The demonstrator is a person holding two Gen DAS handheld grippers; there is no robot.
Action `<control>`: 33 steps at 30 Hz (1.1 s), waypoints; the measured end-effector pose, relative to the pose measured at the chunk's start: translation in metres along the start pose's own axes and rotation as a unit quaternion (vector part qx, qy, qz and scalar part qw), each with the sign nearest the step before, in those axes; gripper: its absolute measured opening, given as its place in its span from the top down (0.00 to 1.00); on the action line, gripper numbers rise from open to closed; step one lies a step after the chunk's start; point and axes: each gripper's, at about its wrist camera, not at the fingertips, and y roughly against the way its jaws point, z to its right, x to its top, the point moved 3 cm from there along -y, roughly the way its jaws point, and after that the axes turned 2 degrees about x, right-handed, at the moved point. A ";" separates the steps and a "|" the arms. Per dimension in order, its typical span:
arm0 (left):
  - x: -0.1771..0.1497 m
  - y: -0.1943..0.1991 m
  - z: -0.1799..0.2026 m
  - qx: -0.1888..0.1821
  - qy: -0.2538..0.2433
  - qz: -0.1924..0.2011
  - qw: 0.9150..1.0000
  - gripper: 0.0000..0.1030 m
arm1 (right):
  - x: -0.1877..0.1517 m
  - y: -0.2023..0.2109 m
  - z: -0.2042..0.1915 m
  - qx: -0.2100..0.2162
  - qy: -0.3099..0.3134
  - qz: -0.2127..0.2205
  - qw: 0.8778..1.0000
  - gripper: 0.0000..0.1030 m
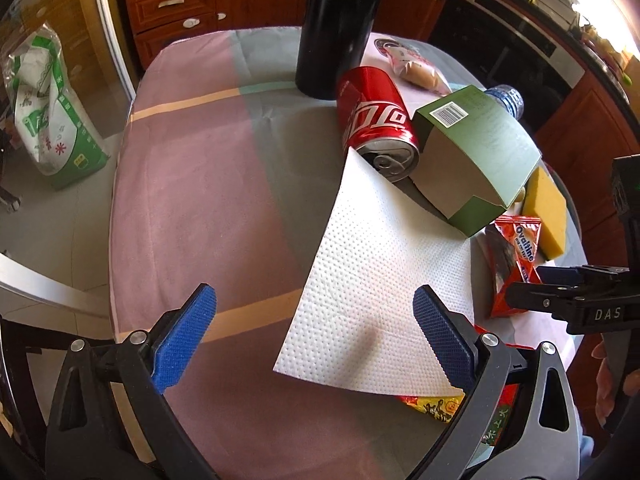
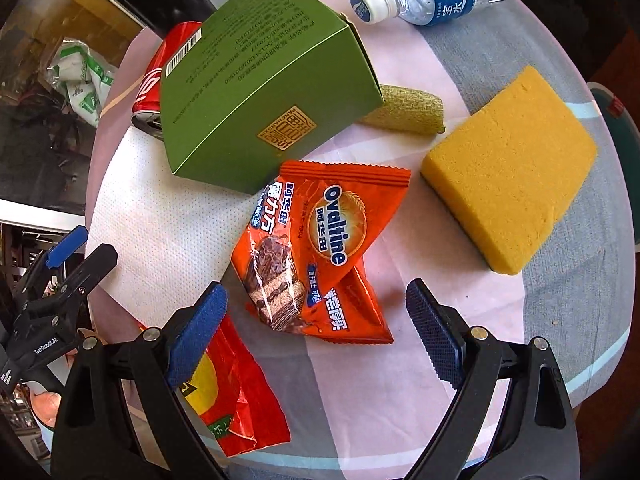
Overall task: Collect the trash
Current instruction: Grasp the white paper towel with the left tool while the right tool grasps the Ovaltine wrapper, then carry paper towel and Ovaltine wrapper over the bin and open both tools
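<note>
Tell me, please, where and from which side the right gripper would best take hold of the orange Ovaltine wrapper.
Probably from above, at the puffed lower half of the Ovaltine wrapper, which already lies between the open right gripper fingers. That half bulges off the tablecloth, giving the pads something to pinch; its serrated top end is flat and sits close to the green box.
</note>
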 end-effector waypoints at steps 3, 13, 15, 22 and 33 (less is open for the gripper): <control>0.003 -0.006 0.004 -0.012 0.001 0.002 1.000 0.05 | 0.003 -0.004 -0.002 -0.003 0.004 0.003 1.000 0.15; 0.001 0.010 0.039 -0.045 -0.037 0.026 0.998 0.74 | 0.006 -0.005 -0.002 -0.014 0.024 0.023 0.999 0.16; -0.001 0.015 0.047 -0.062 -0.044 0.026 0.997 0.74 | 0.005 -0.005 -0.002 -0.015 0.032 0.028 0.999 0.25; -0.011 0.013 0.065 -0.085 -0.045 0.003 0.995 0.74 | 0.002 0.004 0.003 -0.016 0.056 0.045 0.997 0.60; -0.008 0.030 0.082 -0.064 -0.057 0.029 0.996 0.55 | -0.008 0.051 0.029 0.000 0.049 0.085 0.995 0.61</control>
